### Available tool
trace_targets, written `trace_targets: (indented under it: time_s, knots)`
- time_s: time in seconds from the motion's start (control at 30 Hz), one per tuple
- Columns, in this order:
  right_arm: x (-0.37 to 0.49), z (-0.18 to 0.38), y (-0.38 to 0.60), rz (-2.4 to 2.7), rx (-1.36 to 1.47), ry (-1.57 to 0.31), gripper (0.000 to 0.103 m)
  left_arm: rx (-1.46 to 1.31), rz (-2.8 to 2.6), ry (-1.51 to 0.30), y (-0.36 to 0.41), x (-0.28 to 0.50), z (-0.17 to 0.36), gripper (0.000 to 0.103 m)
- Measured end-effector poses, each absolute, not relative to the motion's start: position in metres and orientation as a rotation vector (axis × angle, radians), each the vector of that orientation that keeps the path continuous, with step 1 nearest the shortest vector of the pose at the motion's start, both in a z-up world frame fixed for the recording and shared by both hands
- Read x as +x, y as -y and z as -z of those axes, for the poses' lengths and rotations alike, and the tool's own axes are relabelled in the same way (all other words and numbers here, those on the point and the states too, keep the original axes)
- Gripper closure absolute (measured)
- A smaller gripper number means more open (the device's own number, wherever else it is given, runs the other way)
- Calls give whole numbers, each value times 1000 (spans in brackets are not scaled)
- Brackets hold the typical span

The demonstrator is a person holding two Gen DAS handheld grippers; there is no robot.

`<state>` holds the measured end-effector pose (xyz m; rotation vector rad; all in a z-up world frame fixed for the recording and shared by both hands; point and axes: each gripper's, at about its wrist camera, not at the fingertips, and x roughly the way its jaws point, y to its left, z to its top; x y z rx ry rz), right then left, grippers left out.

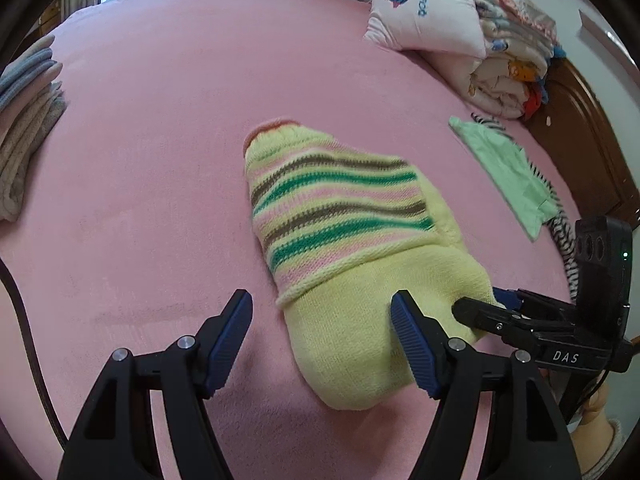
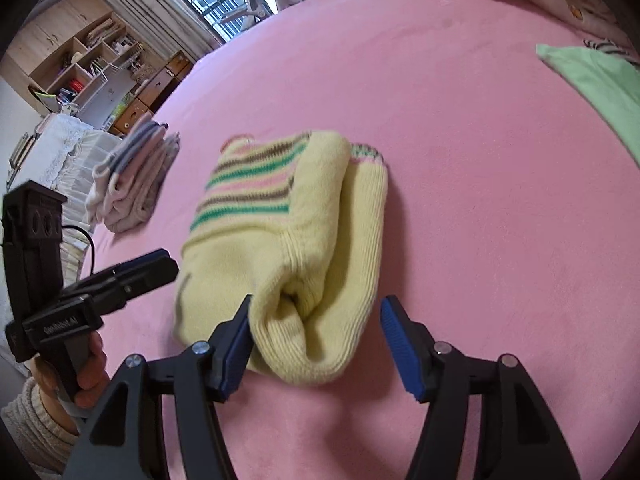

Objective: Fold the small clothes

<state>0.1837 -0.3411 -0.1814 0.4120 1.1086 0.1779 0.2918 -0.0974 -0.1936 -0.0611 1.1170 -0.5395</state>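
Observation:
A small yellow knitted sweater point(image 1: 360, 264) with green, pink and brown stripes lies folded on the pink bed point(image 1: 160, 160). My left gripper point(image 1: 322, 312) is open, its jaws on either side of the sweater's near yellow end. My right gripper point(image 1: 476, 312) shows at the sweater's right edge in the left wrist view. In the right wrist view the right gripper point(image 2: 316, 316) is open around the rolled yellow end of the sweater point(image 2: 288, 248). The left gripper point(image 2: 160, 264) shows beside the sweater's left edge there.
A stack of folded pale clothes point(image 1: 24, 128) sits at the bed's left edge, also in the right wrist view point(image 2: 132, 176). A green garment point(image 1: 508, 172) with a striped piece lies at the right. A pile of bedding and a pillow point(image 1: 460, 28) sits at the far right by the wooden headboard point(image 1: 584, 128).

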Motion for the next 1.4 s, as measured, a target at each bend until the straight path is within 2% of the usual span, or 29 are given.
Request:
trace_targets:
  time_s: [0.33,0.63,0.8,1.03,1.2,1.4]
  knots:
    - [157,202,341,-129,431,-1100,38,-86,522,-1104,80,277,211,30]
    - [130,167,341,-118,392,-1063,37,-38,512,-1100,57,251,186,30]
    - [121,148,331,-101,333,-1038,34,-44,501,-1072,46,236,166,20]
    - [115,128,322,-101,319,-1009,32,-57,517,-1006,45,227,129,15]
    - [121,115,324,-96,329,-982,25,-89,531,-975,53,238,112,2]
    - [147,111,331,-87,354,-992,24,-132,510,-1001,72,273,110,2]
